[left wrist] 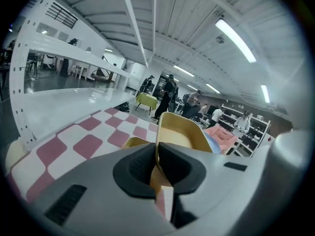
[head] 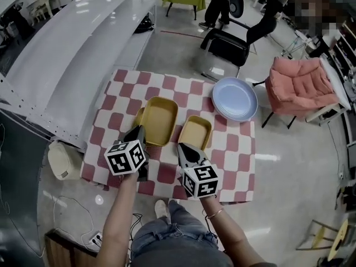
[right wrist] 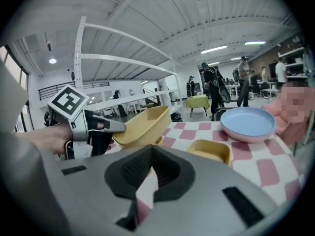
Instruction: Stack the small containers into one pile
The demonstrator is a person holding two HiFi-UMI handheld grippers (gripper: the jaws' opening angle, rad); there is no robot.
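My left gripper is shut on the near rim of a large yellow container, which the right gripper view shows tilted and lifted off the cloth. The rim runs between the jaws in the left gripper view. The edge of another yellow container pokes out beneath it on the left. To the right, a smaller yellow container sits on the checked cloth. Just short of its near edge is my right gripper, its jaw tips together with nothing between them.
A pale blue plate lies at the far right corner of the red-and-white checked table. A white shelf unit runs along the left. Beyond the table are a black chair, a pink armchair and people.
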